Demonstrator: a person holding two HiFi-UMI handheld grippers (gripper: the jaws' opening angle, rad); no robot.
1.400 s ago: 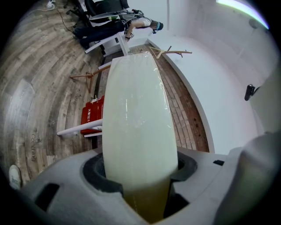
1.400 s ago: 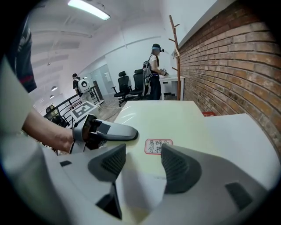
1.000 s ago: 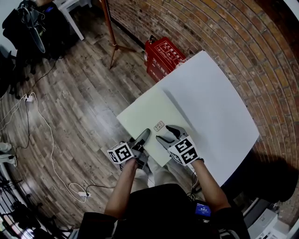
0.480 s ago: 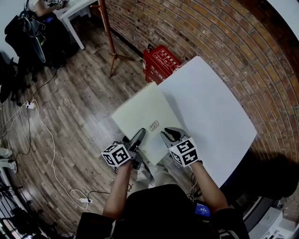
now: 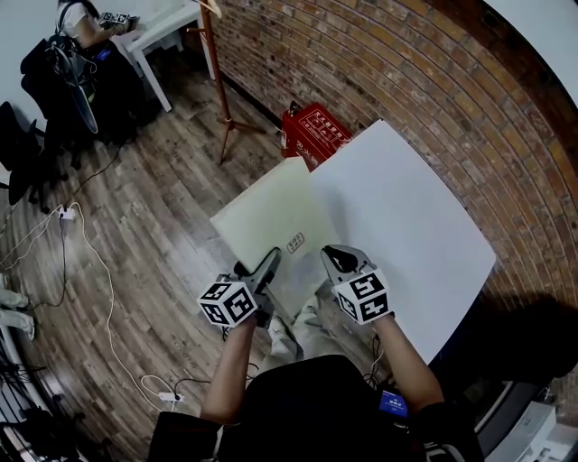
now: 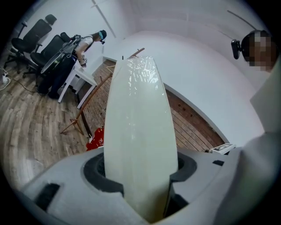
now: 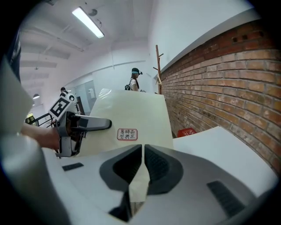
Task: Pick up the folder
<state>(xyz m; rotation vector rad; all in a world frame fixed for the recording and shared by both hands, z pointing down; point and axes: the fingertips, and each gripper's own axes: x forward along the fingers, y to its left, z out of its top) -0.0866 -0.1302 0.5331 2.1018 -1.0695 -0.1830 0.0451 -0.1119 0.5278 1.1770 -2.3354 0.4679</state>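
The cream folder (image 5: 271, 217) with a small red-framed label (image 5: 295, 242) is held up off the white table (image 5: 406, 207), beyond its left edge. My left gripper (image 5: 269, 262) grips its near left edge, and the sheet fills the gap between the jaws in the left gripper view (image 6: 138, 132). My right gripper (image 5: 332, 255) holds the near right edge. Its jaws have just been closing, and the folder's thin edge (image 7: 131, 114) is pinched between the pads (image 7: 143, 162). The left gripper (image 7: 94, 124) also shows in the right gripper view, one finger lying on top of the folder.
A red box (image 5: 314, 126) stands on the wooden floor below the folder, against the brick wall. A wooden coat stand (image 5: 221, 81) rises beside it. Cables (image 5: 63, 235) trail across the floor at left. A white desk (image 5: 158, 23) and chairs are at the far left.
Both grippers have risen and the folder has come up off the table with them. The right gripper's jaws went from wide open to closed on the folder's edge.
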